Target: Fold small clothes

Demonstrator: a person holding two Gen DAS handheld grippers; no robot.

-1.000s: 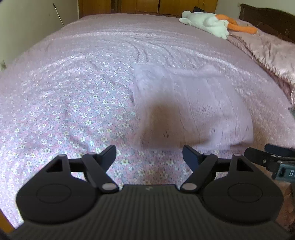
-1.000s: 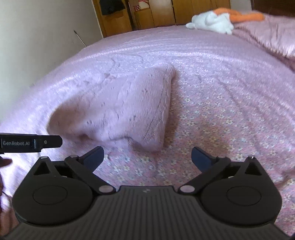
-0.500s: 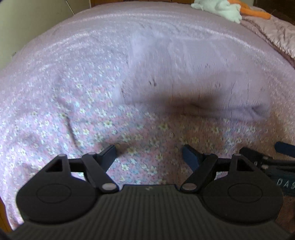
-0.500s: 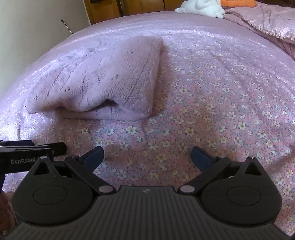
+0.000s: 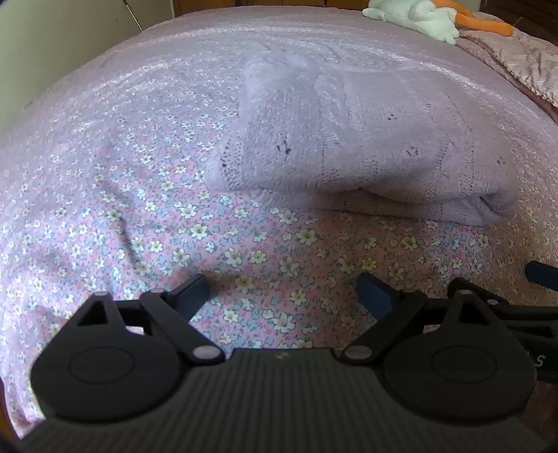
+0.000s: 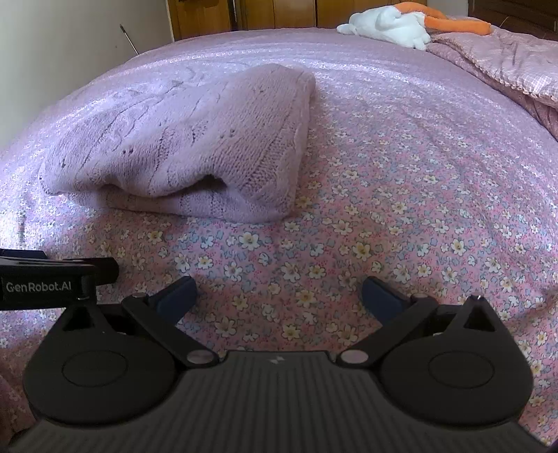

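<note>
A folded lilac knitted sweater (image 5: 366, 139) lies on the flowered bedspread (image 5: 139, 209), its layered open edge facing me. It also shows in the right wrist view (image 6: 195, 139), ahead and to the left. My left gripper (image 5: 282, 289) is open and empty, low over the bedspread a short way in front of the sweater. My right gripper (image 6: 279, 292) is open and empty, just right of the left one and short of the sweater's near right corner. The left gripper's side (image 6: 52, 278) shows at the left edge of the right wrist view.
A white and orange plush toy (image 6: 394, 24) lies at the far end of the bed. A pink quilt (image 6: 516, 59) is bunched at the far right. A pale wall (image 6: 69, 35) runs along the left, with wooden cabinets (image 6: 279, 14) beyond the bed.
Both grippers have dropped lower and closer to the bedspread, so the sweater sits higher in both views. Both stayed open. The sweater has not moved.
</note>
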